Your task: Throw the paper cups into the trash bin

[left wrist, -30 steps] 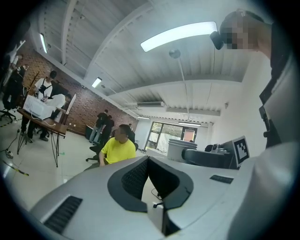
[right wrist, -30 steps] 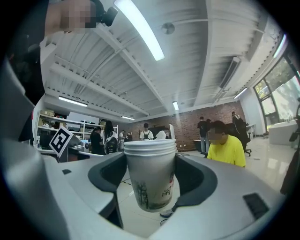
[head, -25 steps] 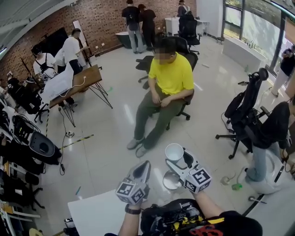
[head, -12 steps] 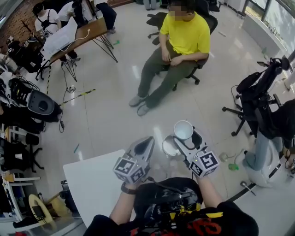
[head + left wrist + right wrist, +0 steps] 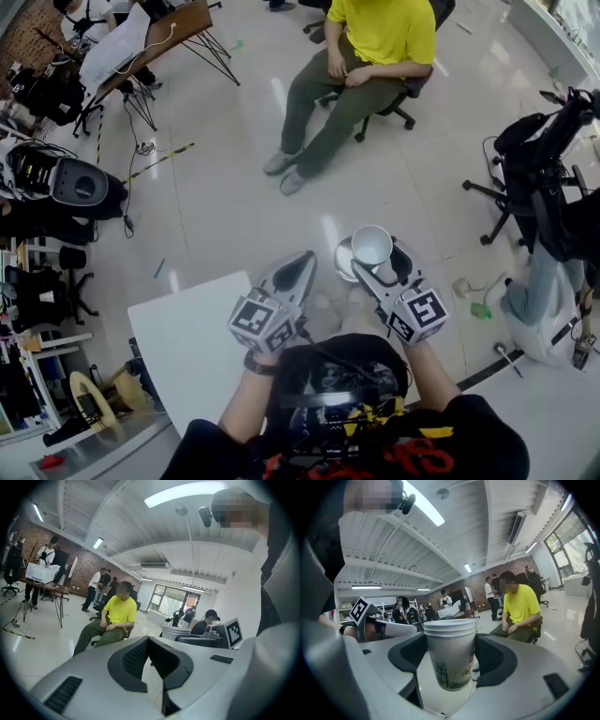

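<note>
Paper cups (image 5: 450,653), nested in a stack with several rims showing, stand upright between the jaws of the right gripper (image 5: 382,261), which are clenched on the stack's sides. Seen from the head view, the stack is held in the air over the near edge of the round trash bin (image 5: 342,262), which stands on the pale glossy floor (image 5: 225,187). Just beside it, the left gripper (image 5: 300,264) has its jaws pressed together with nothing between them. A white desk (image 5: 187,337) lies below and to the left of that gripper. Beyond the bin, well apart from it, a person in a yellow shirt (image 5: 380,33) sits on an office chair (image 5: 412,89).
</note>
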`<move>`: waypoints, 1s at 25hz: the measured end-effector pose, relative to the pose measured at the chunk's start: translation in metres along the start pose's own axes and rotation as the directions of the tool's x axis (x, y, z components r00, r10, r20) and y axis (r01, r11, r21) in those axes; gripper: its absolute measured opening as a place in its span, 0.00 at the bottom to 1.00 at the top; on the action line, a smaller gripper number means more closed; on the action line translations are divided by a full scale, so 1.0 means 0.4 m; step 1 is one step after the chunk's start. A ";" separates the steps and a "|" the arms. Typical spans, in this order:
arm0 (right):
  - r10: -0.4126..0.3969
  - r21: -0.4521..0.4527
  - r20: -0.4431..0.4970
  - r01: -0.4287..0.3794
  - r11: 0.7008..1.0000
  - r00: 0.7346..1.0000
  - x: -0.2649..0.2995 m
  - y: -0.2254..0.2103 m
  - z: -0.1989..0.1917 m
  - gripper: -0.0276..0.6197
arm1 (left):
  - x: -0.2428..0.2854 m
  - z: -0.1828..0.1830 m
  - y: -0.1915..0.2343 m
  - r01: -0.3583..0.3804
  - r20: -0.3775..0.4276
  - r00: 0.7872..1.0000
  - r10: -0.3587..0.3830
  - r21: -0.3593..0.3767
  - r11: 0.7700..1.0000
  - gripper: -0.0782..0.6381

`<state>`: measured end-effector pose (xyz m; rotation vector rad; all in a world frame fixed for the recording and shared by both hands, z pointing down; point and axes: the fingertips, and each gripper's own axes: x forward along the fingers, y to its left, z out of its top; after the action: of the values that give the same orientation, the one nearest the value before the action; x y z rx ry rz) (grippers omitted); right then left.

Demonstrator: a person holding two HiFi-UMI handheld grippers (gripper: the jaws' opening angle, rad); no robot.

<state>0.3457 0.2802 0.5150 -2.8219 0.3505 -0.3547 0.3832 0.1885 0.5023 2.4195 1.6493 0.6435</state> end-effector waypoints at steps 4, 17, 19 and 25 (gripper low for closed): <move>0.011 0.043 -0.045 -0.009 0.999 0.999 0.008 -0.021 -0.059 0.55 | 0.033 -0.045 -0.002 -0.009 -0.039 0.999 0.008 -0.021 1.000 0.11; 0.050 0.138 -0.216 -0.020 0.990 0.975 0.138 -0.110 -0.318 0.55 | 0.109 -0.245 0.119 -0.098 -0.138 0.987 0.084 -0.097 0.991 0.11; 0.040 0.157 -0.244 -0.001 0.988 0.969 0.166 -0.136 -0.368 0.55 | 0.134 -0.288 0.152 -0.105 -0.145 0.985 0.089 -0.109 0.988 0.11; 0.041 0.239 -0.358 0.050 0.970 0.933 0.165 -0.203 -0.589 0.55 | 0.220 -0.519 0.184 -0.146 -0.226 0.969 0.101 -0.191 0.971 0.11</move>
<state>0.3601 0.2819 0.7726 -2.5073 0.3463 -0.8619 0.3849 0.2156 0.7377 2.3852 1.4242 1.0735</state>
